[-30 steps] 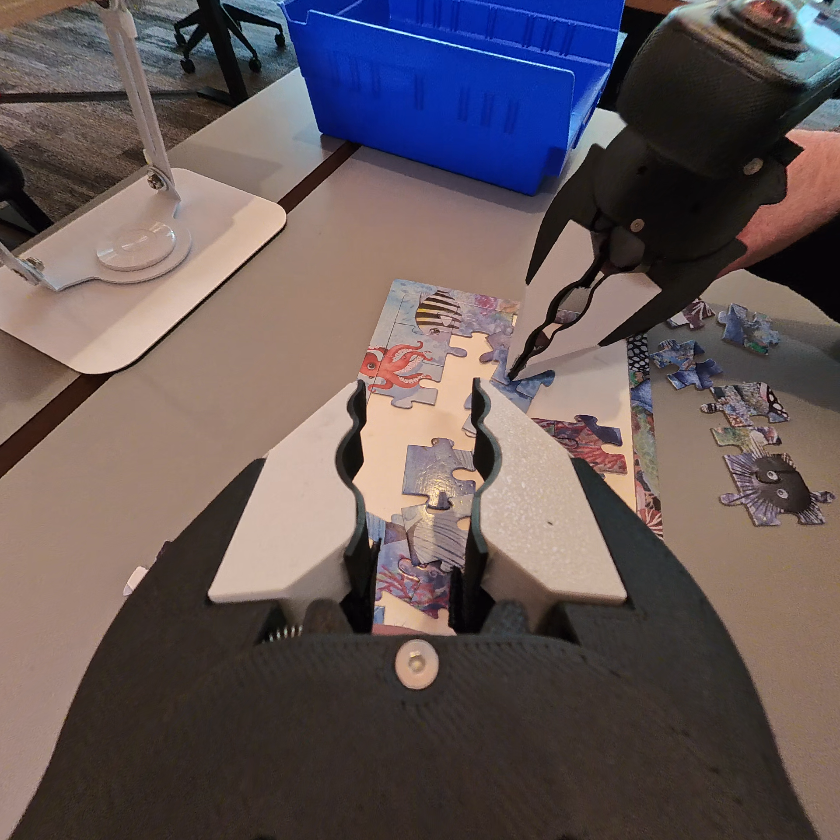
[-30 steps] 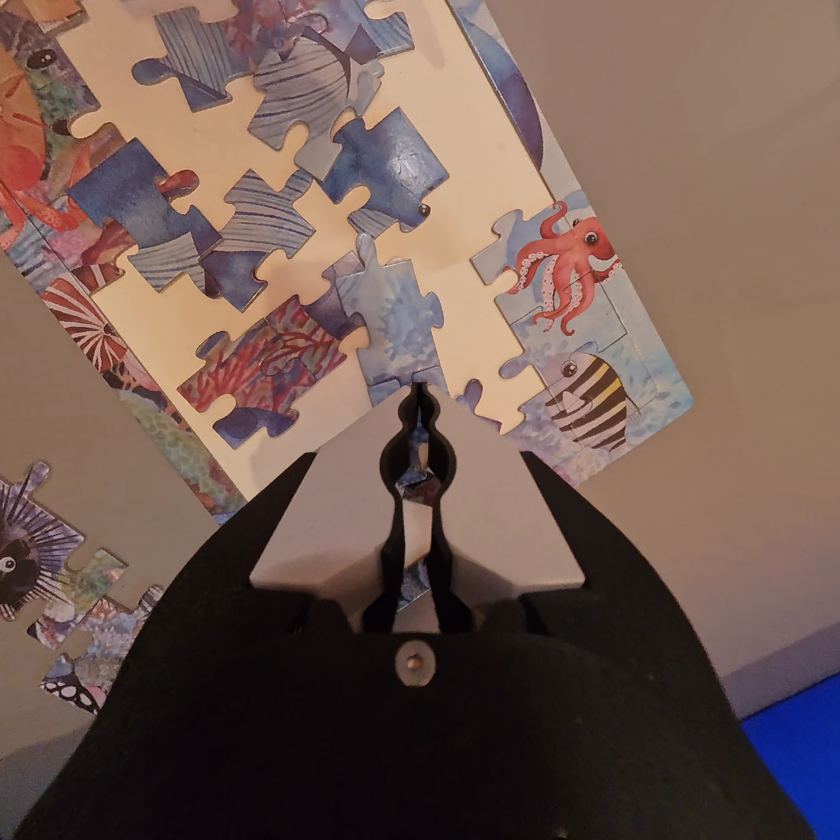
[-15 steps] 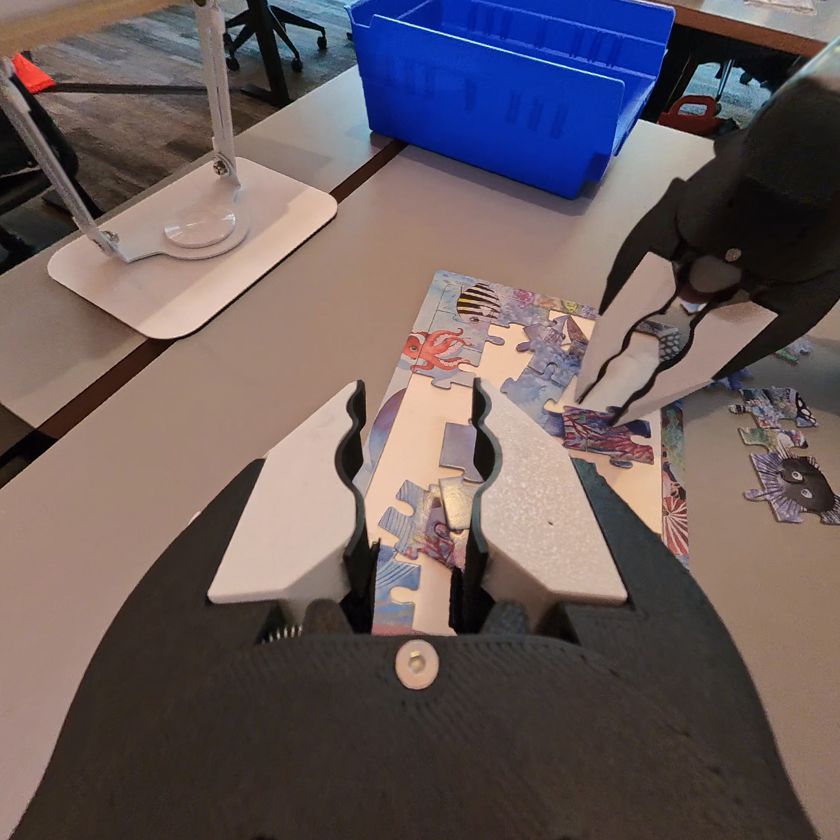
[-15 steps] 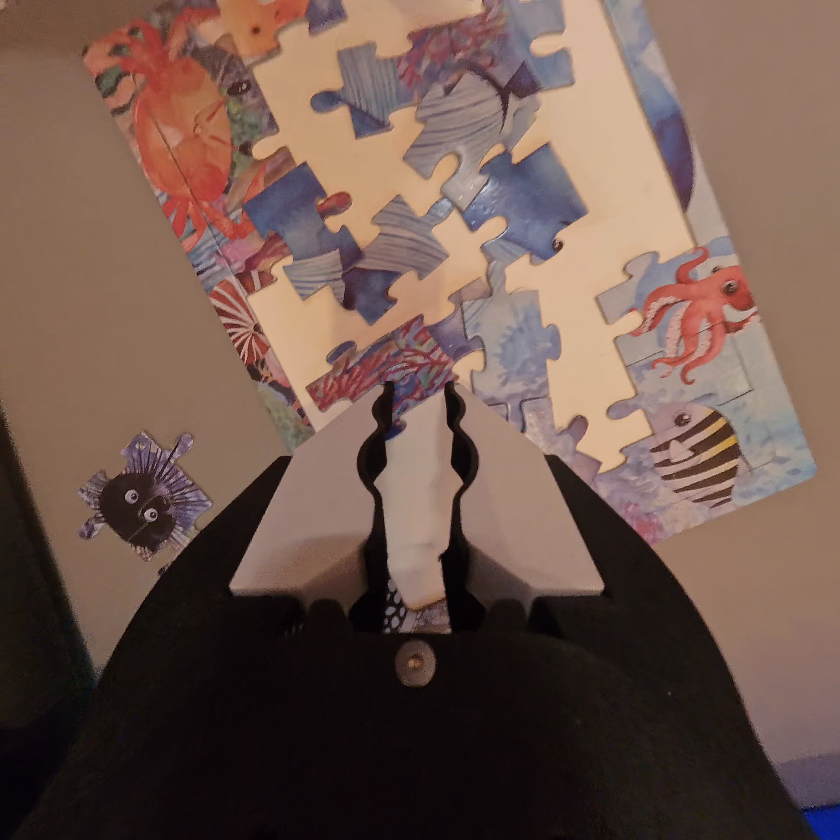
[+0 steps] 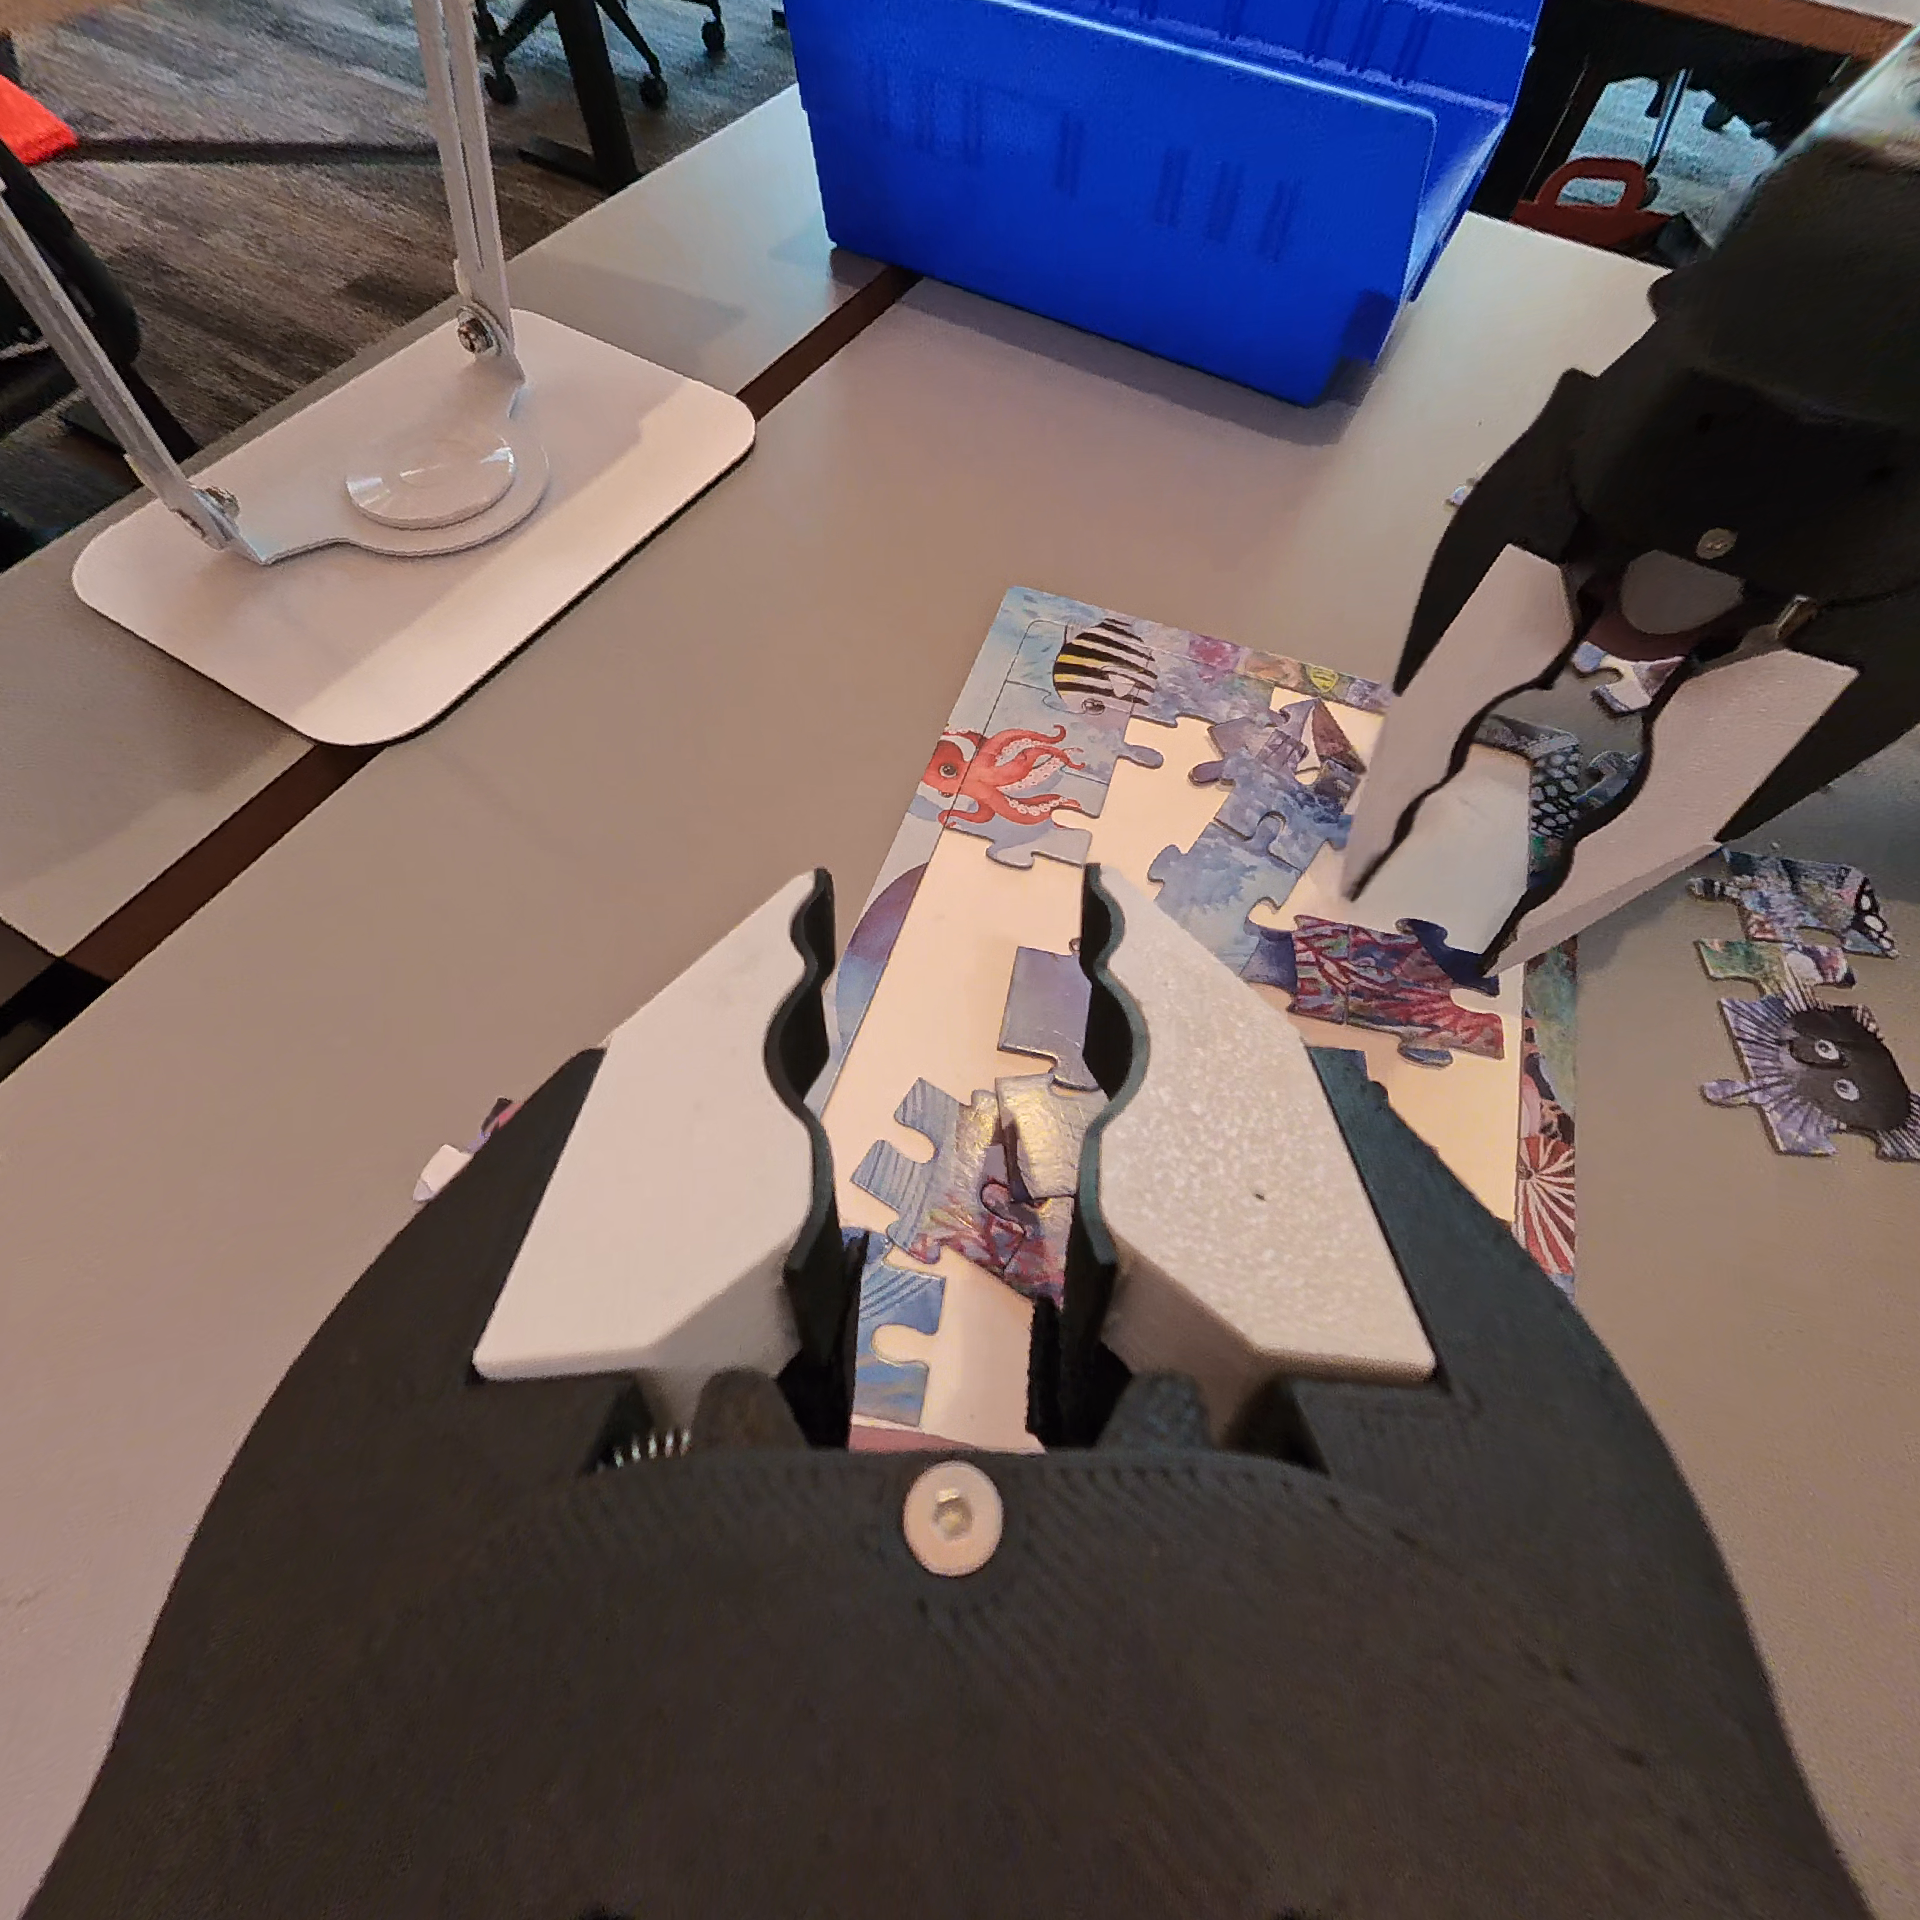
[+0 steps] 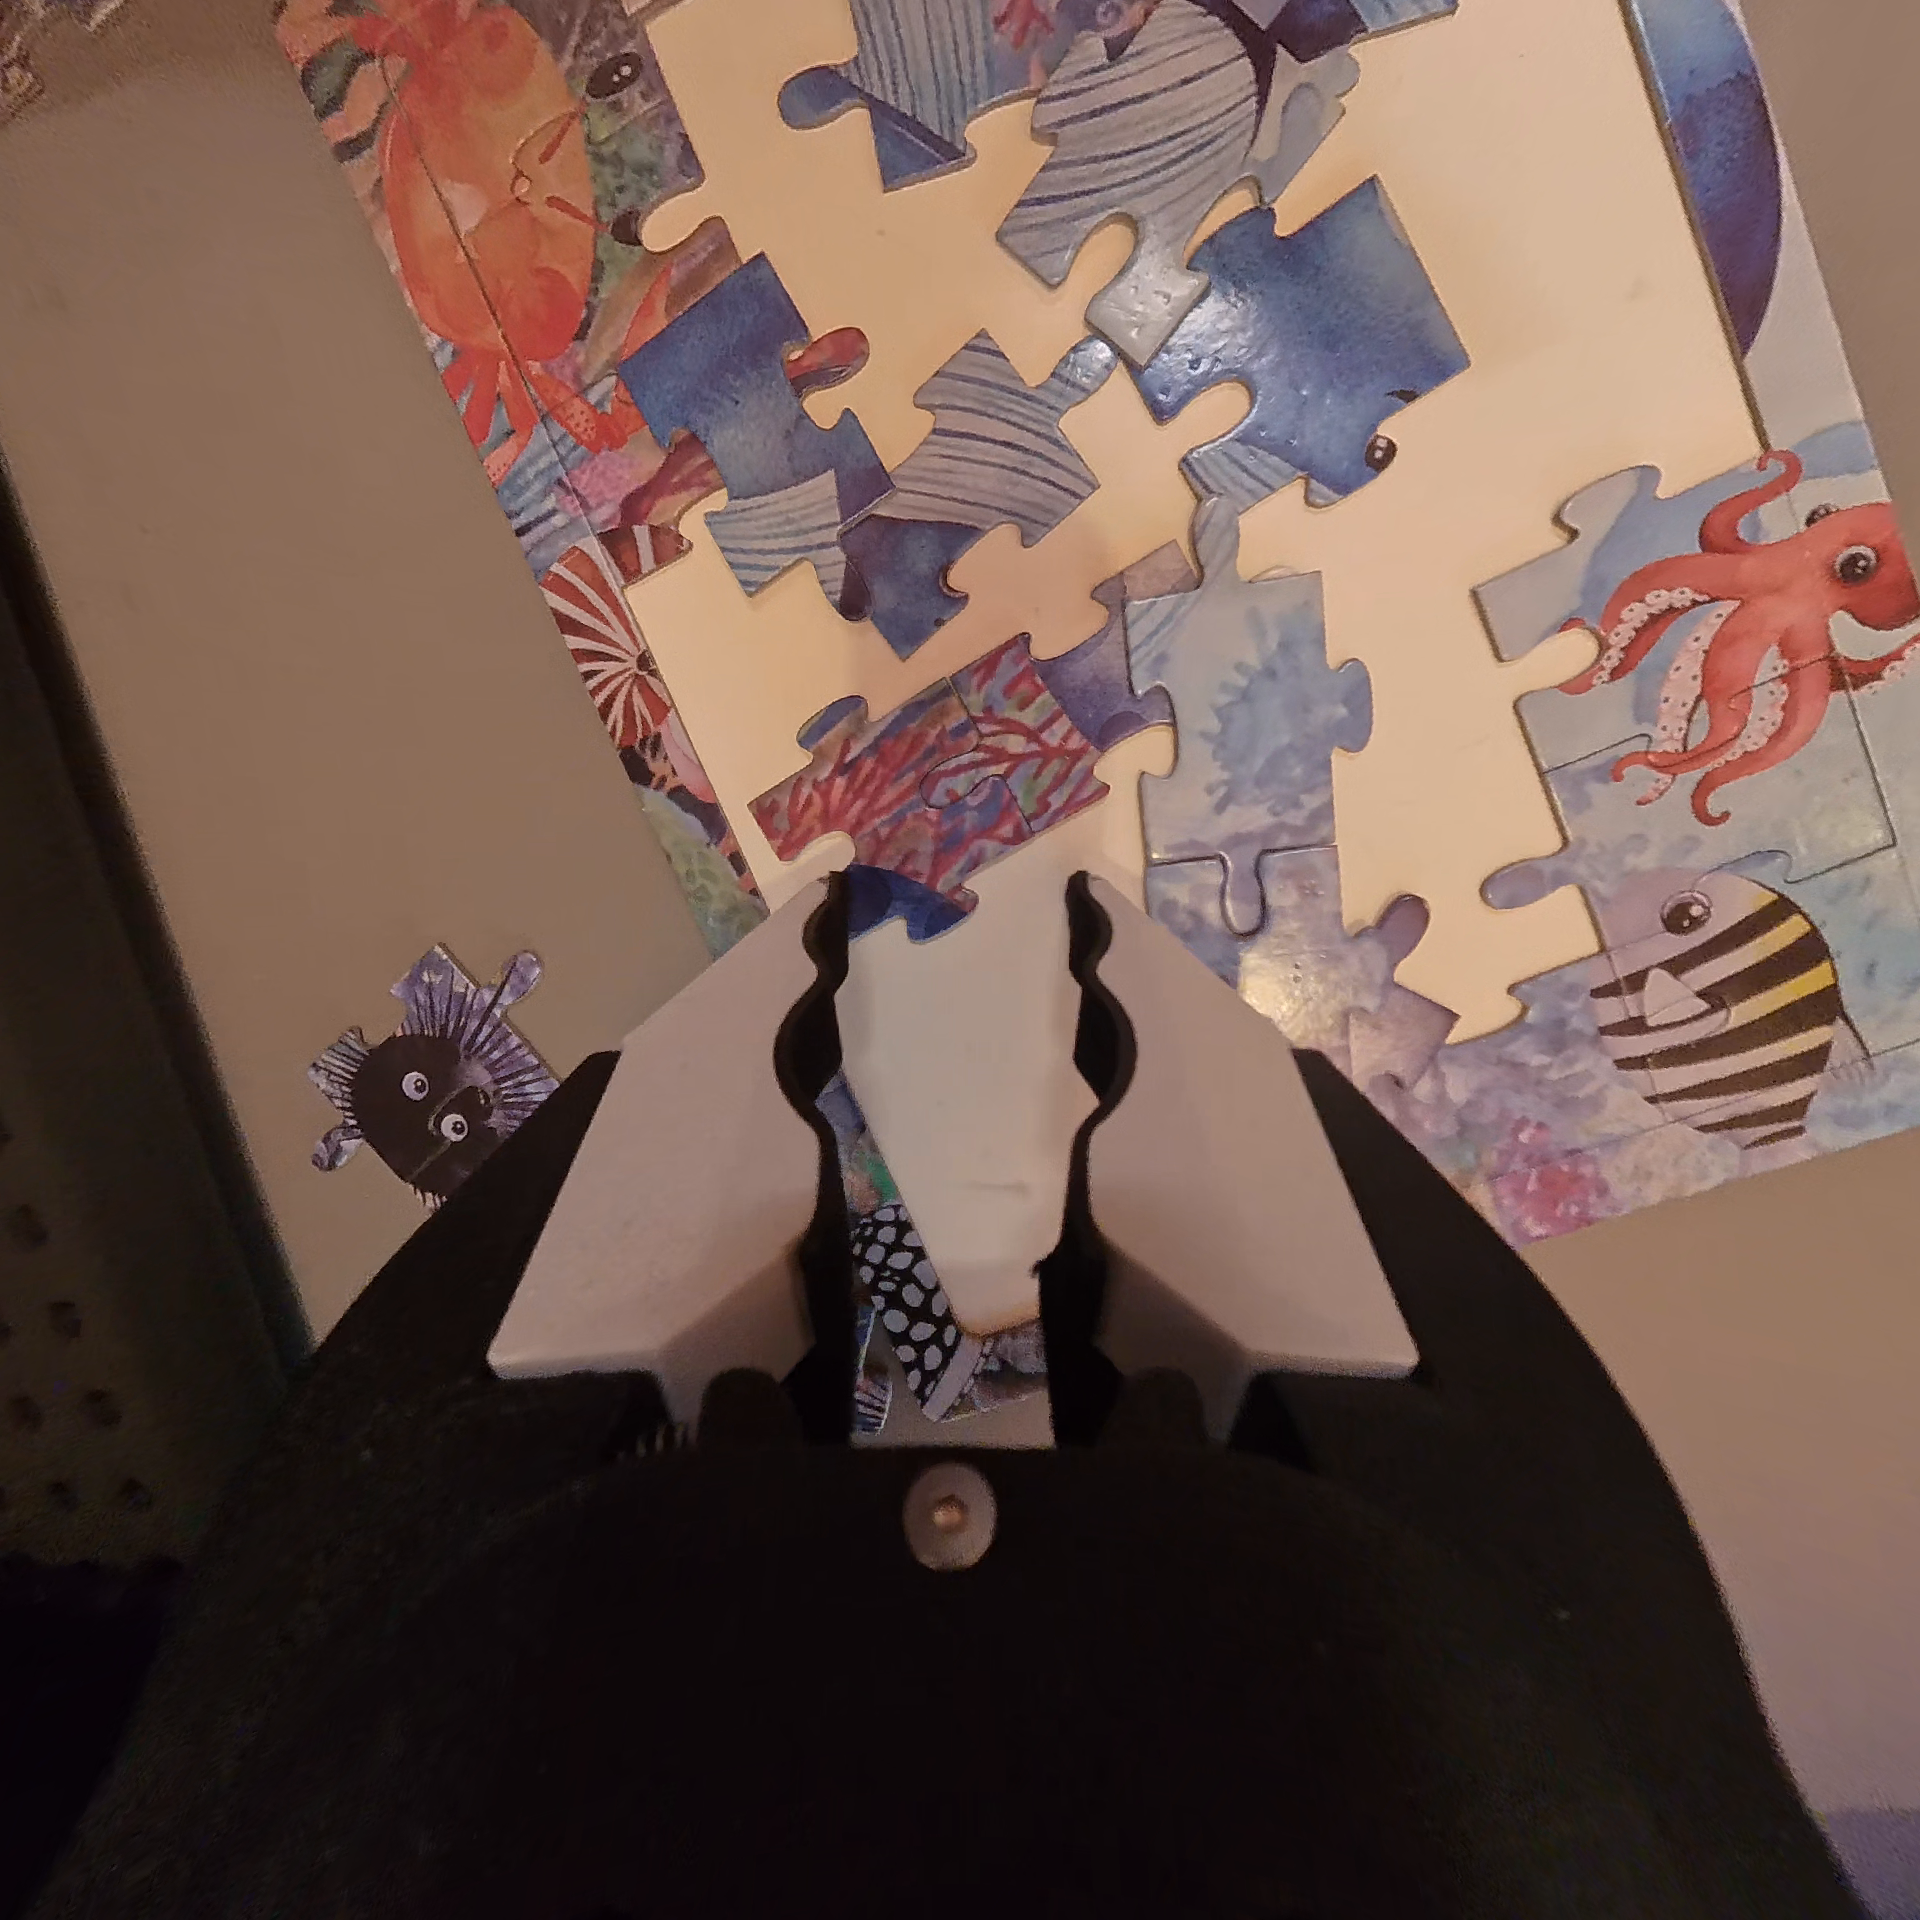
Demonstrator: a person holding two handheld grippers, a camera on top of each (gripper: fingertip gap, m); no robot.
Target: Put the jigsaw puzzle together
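Left gripper (image 5: 956,904): matte black ribbed printed body, white wedge fingers with wavy black inner edges; jaws spread, nothing between them, hovering over the near end of the puzzle.
Right gripper (image 6: 956,894): same build; jaws spread and empty, tips down at the board's right edge, just beside the coral pieces. In the left wrist view it (image 5: 1423,914) comes in from the upper right.
Puzzle board (image 6: 1382,665): flat rectangular card tray with a cream base and a printed sea-scene border, lying on the table.
Seated pieces: glossy card; an octopus (image 6: 1766,623) and a striped fish (image 6: 1704,1029) at one end, an orange crab (image 6: 488,208) at the other.
Loose pieces on board: blue streaked and mottled knob-and-socket shapes (image 6: 1309,343), some overlapping and askew on the bare cream.
Coral pieces (image 6: 935,769): two red-branch pieces joined, touching a pale blue piece (image 6: 1236,727).
Spotted piece (image 6: 904,1288): black with white dots, seen low between the right fingers; whether it rests on the board I cannot tell.
Pieces off board: a dark spiky urchin piece (image 6: 436,1091) and a few others (image 5: 1787,914) on the table to the board's right.
Table (image 5: 727,727): smooth grey top with a dark seam.
Bin (image 5: 1122,177): blue moulded plastic, ribbed wall, at the far edge.
Stand (image 5: 416,520): white rounded metal plate with slim arms, far left.
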